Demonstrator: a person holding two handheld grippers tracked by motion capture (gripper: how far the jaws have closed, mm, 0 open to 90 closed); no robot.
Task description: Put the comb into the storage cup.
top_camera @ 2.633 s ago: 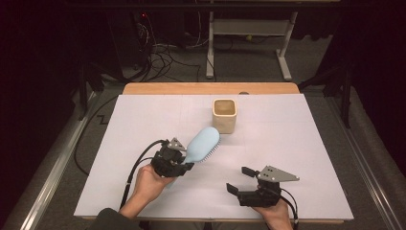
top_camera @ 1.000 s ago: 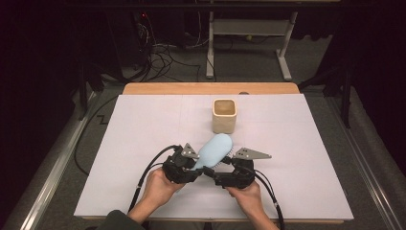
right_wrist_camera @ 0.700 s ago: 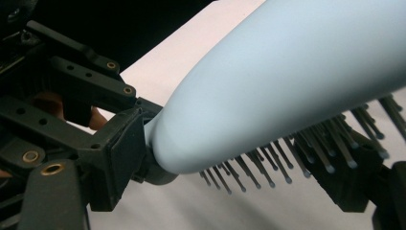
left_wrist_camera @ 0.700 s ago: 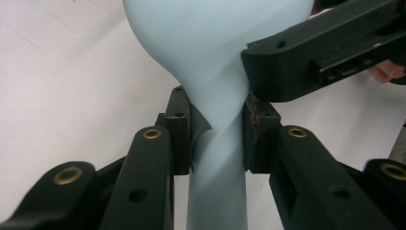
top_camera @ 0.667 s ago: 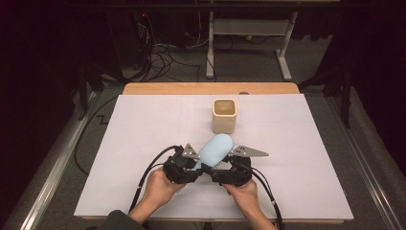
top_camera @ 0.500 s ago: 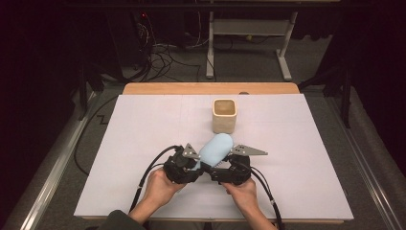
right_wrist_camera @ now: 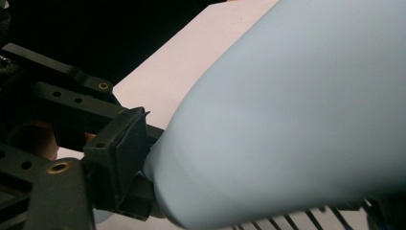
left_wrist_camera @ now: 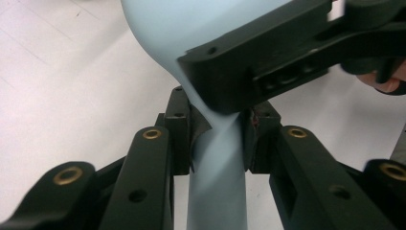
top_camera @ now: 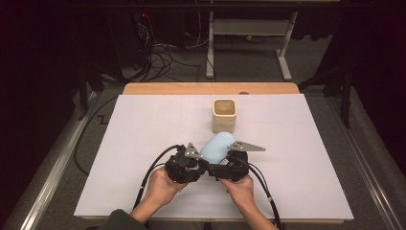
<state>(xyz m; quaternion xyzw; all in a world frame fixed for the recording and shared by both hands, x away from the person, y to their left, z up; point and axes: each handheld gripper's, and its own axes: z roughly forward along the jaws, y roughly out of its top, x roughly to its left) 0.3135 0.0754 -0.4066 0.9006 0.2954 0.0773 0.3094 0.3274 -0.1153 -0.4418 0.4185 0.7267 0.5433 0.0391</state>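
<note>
A light blue hairbrush [top_camera: 216,146] hangs just above the white sheet at the front middle, head pointing away toward the cup. My left gripper [top_camera: 200,164] is shut on its handle [left_wrist_camera: 215,182], a pad on each side. My right gripper [top_camera: 222,165] comes in from the right with the brush head [right_wrist_camera: 297,120] between its jaws, which have just been closing. One pad [right_wrist_camera: 119,153] lies against the head's side; the other jaw is hidden behind the head. Bristles show under the head in the right gripper view.
A small beige square cup [top_camera: 224,115] stands upright just beyond the brush. The white sheet [top_camera: 143,124] covers the table, with a wooden strip [top_camera: 210,88] at the far edge. Black cables [top_camera: 153,167] trail from both grippers toward the front. Dark floor and desk legs lie beyond.
Since the earliest frame my right gripper has come from the right front in to the brush head, and the left has carried the brush to the middle. Over the last second both hands stay put.
</note>
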